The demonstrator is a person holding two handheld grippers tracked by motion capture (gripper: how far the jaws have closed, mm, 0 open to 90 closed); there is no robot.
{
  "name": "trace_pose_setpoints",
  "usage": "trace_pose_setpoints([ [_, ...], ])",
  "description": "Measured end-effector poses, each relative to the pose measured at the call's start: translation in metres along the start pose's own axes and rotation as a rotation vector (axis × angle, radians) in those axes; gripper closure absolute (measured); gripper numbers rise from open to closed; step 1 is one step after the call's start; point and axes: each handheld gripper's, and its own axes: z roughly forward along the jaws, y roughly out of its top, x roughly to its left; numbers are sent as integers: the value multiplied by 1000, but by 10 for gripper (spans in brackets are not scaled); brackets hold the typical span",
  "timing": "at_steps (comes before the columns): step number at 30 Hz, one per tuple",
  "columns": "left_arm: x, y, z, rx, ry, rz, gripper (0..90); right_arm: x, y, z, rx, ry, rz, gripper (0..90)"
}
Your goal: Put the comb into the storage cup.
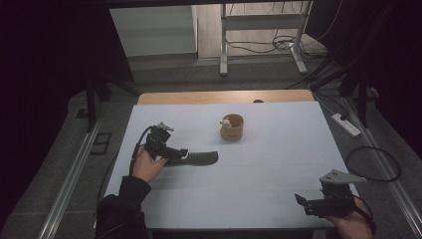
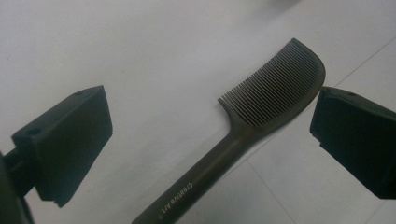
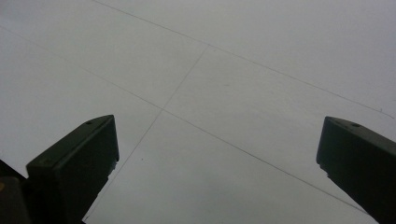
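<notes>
White sheeting covers the worktop (image 1: 259, 174), with a strip of bare wood showing along its far edge; thin seam lines cross the white surface, plain in the right gripper view. Around it the floor is grey, a metal frame (image 1: 261, 30) with loose cables stands beyond the far edge, and a power strip (image 1: 346, 124) lies on the floor off the right side.

At the near left a person's hand in a dark sleeve holds the left tongs (image 1: 176, 153), which point to the right across the worktop. Their jaws are spread wide: in the left gripper view they stand far apart with the comb (image 2: 261, 112) lying flat on the white surface between them, its toothed head close to the right-hand jaw. Whether that jaw touches the comb's back cannot be told; the left-hand jaw is well apart from it. The comb's handle runs back toward the camera and carries small pale lettering.

At the near right corner the other hand holds the right tongs (image 1: 308, 203), which have a grey three-cornered plate on top and point left. Their jaws are also wide apart, with bare worktop between them.

Toward the far middle of the worktop stands a small tan cup (image 1: 232, 127), upright, with something small and pale at its rim. It is well apart from the comb (image 1: 199, 158), which lies left of centre, and from both tongs.
</notes>
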Motion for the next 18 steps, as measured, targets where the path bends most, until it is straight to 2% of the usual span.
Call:
trace_pose_setpoints([
  [6, 1, 6, 5, 8, 1, 3, 0, 0, 0, 0, 0, -1, 1, 0],
  [12, -1, 9, 10, 28, 39, 20, 24, 0, 0, 0, 3, -2, 2, 0],
  [15, 0, 8, 9, 26, 35, 24, 144, 0, 0, 0, 3, -1, 0, 0],
  [18, 1, 7, 7, 24, 25, 27, 329, 0, 0, 0, 3, -1, 0, 0],
])
